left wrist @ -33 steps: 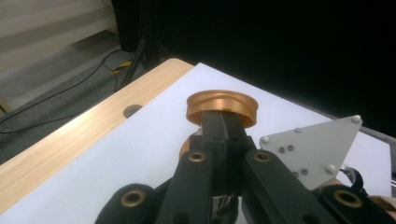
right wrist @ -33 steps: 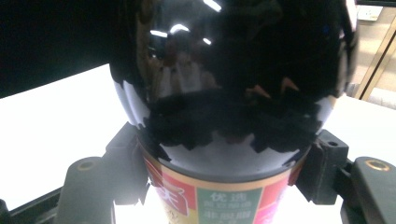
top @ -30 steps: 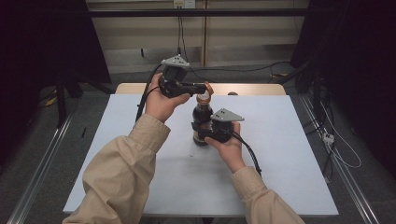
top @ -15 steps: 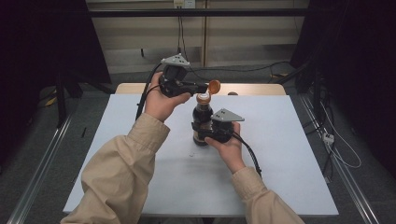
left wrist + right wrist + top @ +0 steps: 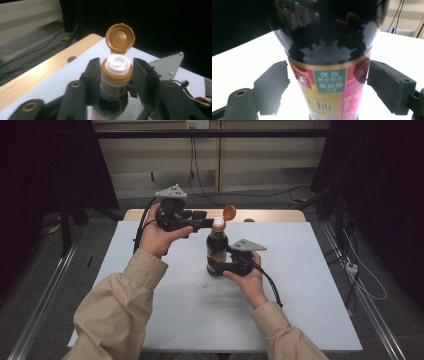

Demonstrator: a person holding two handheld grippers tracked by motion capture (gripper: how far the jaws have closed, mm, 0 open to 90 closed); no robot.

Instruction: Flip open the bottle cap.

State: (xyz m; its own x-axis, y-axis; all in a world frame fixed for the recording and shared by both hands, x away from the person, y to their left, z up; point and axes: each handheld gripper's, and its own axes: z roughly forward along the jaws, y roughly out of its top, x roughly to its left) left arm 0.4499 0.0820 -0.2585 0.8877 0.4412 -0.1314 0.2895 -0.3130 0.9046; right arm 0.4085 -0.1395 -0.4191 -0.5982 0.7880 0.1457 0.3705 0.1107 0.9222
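Observation:
A dark sauce bottle with a yellow and pink label stands upright on the white table. Its orange flip cap hangs open behind the white spout. My right gripper is shut on the bottle's lower body, its jaws pressing both sides. My left gripper comes in from the left at neck height. Its jaws stand apart, close on either side of the orange collar, and I count it open.
A wooden strip with a round hole runs along the table's far edge. Cables lie on the floor behind and to the right. The right gripper's grey plate sits just beyond the bottle neck.
The orange cap was down on the bottle a second ago and now stands flipped open. Both grippers have stayed almost where they were.

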